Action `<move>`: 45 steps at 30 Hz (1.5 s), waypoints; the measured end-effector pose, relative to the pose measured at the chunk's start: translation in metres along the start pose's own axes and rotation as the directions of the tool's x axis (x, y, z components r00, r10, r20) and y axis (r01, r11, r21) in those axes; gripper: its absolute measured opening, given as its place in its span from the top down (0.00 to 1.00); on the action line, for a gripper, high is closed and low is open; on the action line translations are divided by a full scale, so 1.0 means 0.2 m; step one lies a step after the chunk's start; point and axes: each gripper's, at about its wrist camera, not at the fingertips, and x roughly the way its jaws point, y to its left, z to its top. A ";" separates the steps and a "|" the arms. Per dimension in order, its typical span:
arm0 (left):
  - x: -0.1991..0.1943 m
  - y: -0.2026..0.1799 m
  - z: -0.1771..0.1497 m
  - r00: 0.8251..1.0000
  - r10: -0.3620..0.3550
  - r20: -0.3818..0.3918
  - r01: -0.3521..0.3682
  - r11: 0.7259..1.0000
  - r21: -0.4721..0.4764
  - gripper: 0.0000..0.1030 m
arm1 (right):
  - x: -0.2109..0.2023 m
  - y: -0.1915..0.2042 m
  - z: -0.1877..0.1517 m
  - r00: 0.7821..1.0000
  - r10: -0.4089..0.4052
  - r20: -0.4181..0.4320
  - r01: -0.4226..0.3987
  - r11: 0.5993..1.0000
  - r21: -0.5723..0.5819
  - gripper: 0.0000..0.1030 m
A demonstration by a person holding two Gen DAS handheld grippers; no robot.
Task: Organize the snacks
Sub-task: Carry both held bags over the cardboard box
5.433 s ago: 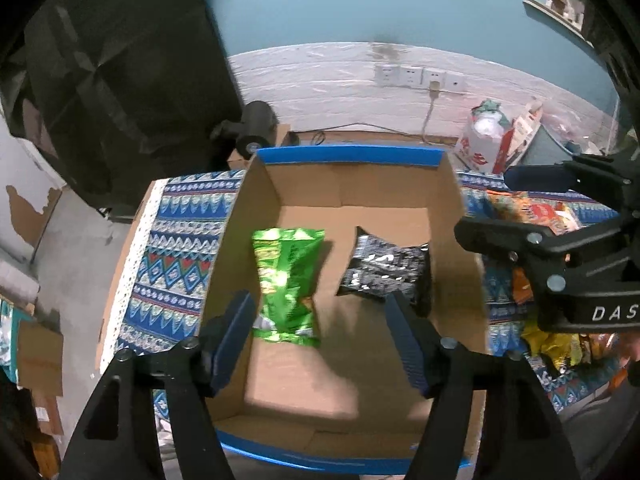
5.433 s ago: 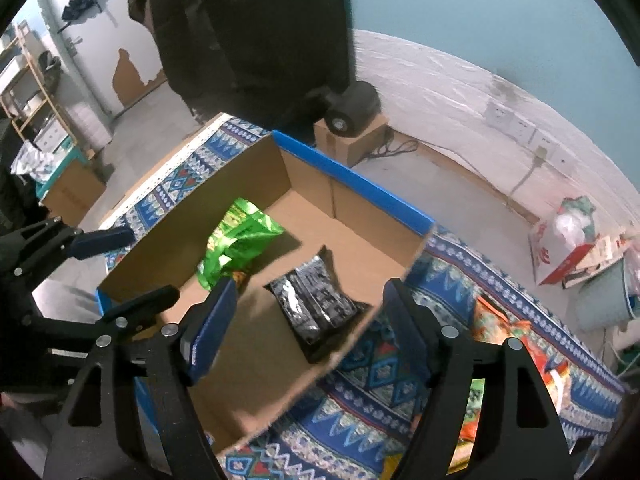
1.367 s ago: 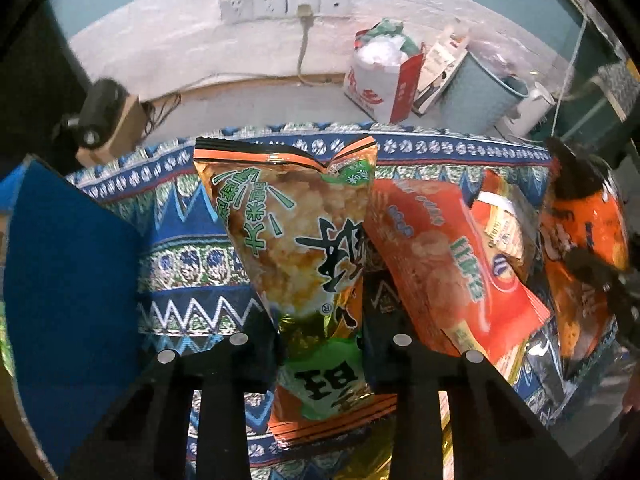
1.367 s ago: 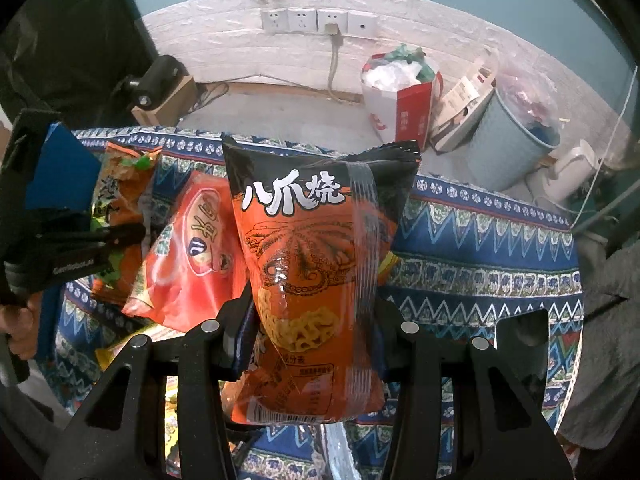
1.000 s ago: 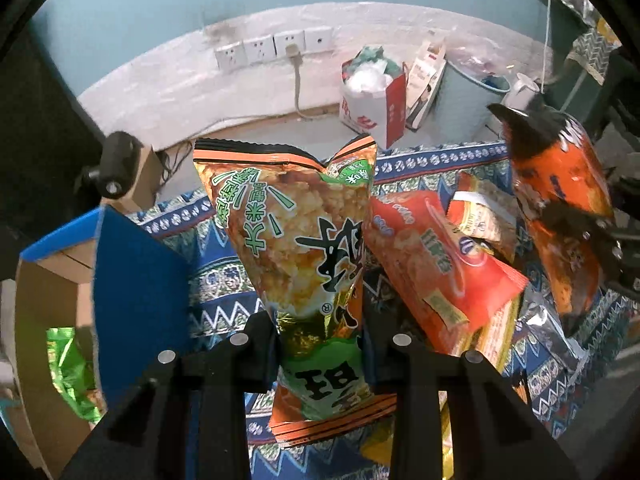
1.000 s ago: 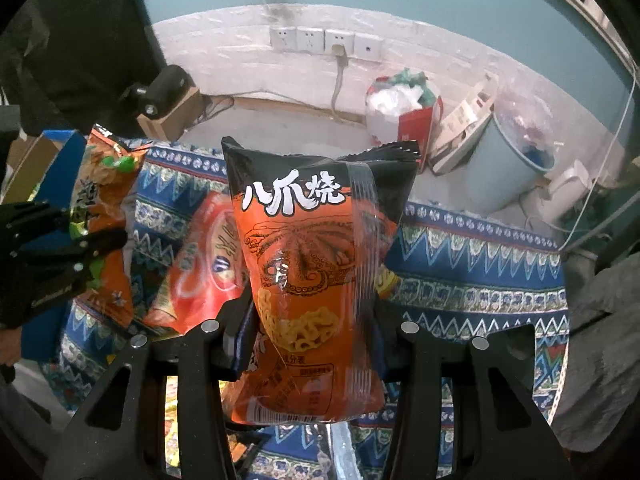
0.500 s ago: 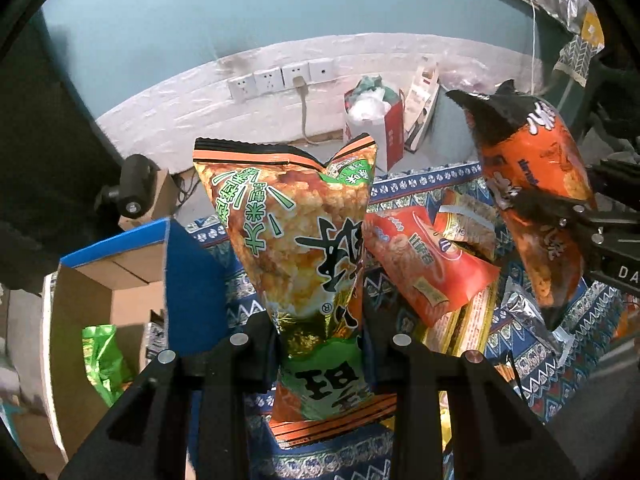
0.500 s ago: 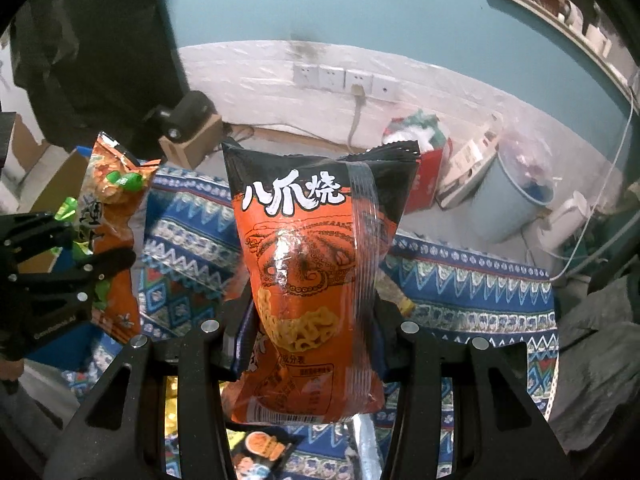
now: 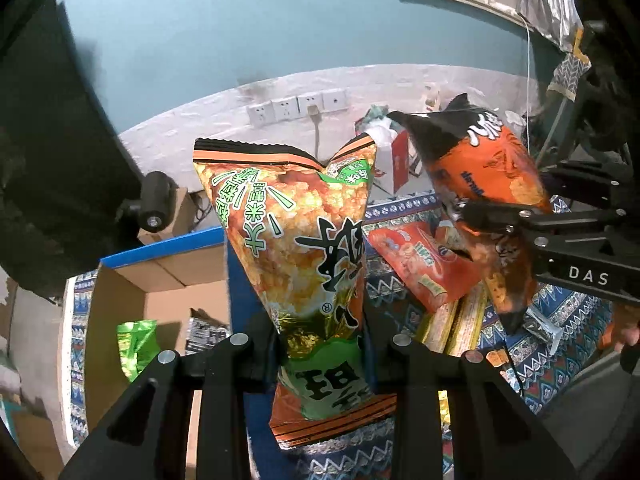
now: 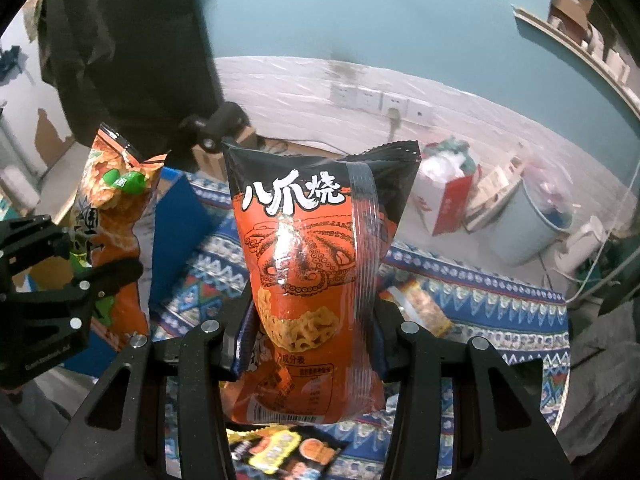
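Note:
My left gripper (image 9: 320, 344) is shut on an orange-and-green snack bag (image 9: 296, 248), held upright in the air right of the cardboard box (image 9: 120, 292). The box holds a green bag (image 9: 134, 340) and a black bag (image 9: 204, 334). My right gripper (image 10: 310, 332) is shut on an orange octopus-print snack bag (image 10: 316, 264), lifted above the patterned cloth (image 10: 500, 296). That bag also shows in the left wrist view (image 9: 488, 184), and the left bag shows in the right wrist view (image 10: 108, 224).
Several loose snack packets lie on the patterned cloth, among them a red bag (image 9: 420, 264) and yellow packets (image 9: 452, 324). Behind the table are a wall with sockets (image 9: 296, 108), a red-and-white bag (image 10: 444, 196) and a pale blue bin (image 10: 528, 220).
Both grippers were open over the box, then each closed on a bag from the pile. Over the last second both have risen, and the left one has swung back toward the box.

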 end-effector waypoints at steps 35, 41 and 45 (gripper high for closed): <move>-0.10 0.79 -0.38 0.990 0.108 -0.088 -0.127 0.958 -0.257 0.68 | 0.15 0.74 0.32 0.987 0.158 0.006 -0.156 0.977 -0.147 0.56; -0.05 0.89 -0.46 0.985 0.117 -0.131 -0.150 0.946 -0.288 0.68 | 0.21 0.87 0.35 0.982 0.187 -0.019 -0.188 0.967 -0.171 0.56; -0.02 0.95 -0.50 0.980 0.119 -0.157 -0.164 0.936 -0.311 0.68 | 0.24 0.95 0.35 0.979 0.202 -0.039 -0.206 0.961 -0.185 0.56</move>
